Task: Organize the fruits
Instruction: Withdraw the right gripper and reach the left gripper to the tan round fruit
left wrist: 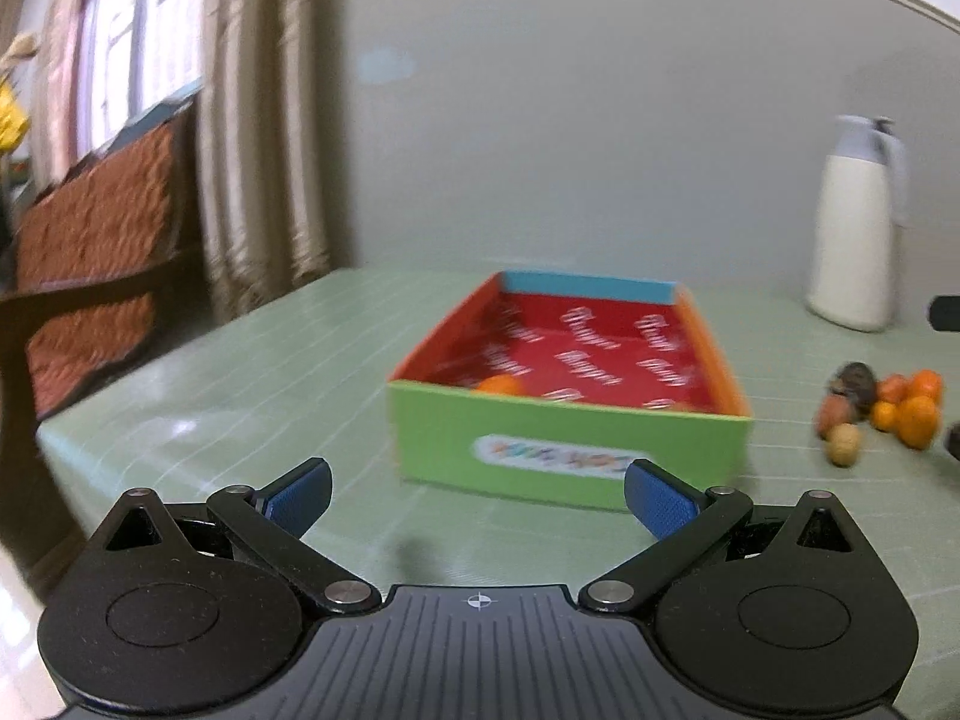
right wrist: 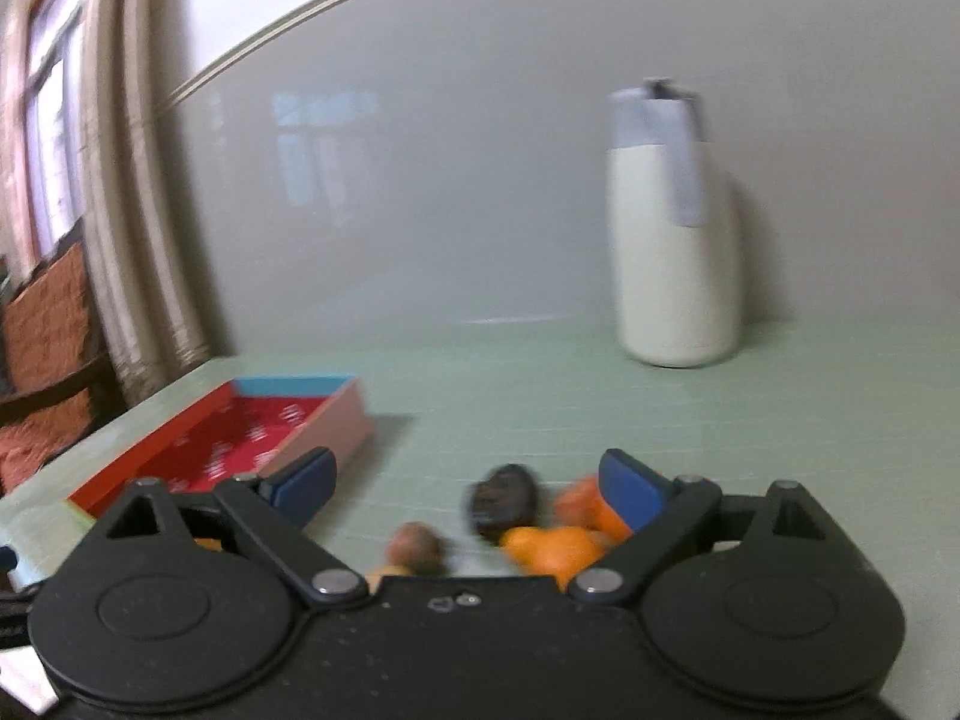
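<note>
a: fruits [left wrist: 888, 414] are seen heaped on the green worktop [left wrist: 240, 396], to the right of the open box [left wrist: 564, 450] and apart from it. how is the heap made up?

b: several oranges [left wrist: 915, 414], a dark wrinkled piece [left wrist: 855, 381] and a pale brown round one [left wrist: 845, 445] are made out; blur hides finer detail. one more orange [left wrist: 501, 385] is seen inside the box, against the near green wall at its left.

a: and how are the jaws of the left gripper [left wrist: 477, 495] held?

b: they are spread wide, with nothing between the blue pads [left wrist: 300, 501]. that gripper is held over the worktop just short of the box's green front.

a: the right gripper [right wrist: 468, 489]?

b: its jaws are also parted wide. the heap lies low between and just ahead of them in the right wrist view: a dark piece [right wrist: 501, 501], oranges [right wrist: 555, 546] by the right-hand pad, a brownish round one [right wrist: 417, 546] nearer the middle. no pad is seen pressing on any fruit, though the oranges are partly covered by the right-hand finger, so contact there cannot be told.

a: anything else on the worktop?

b: a white jug [right wrist: 672, 240] with a grey lid is stood upright near the wall, behind the heap. the box [right wrist: 240, 444], red inside, is seen to the left in that view.
</note>
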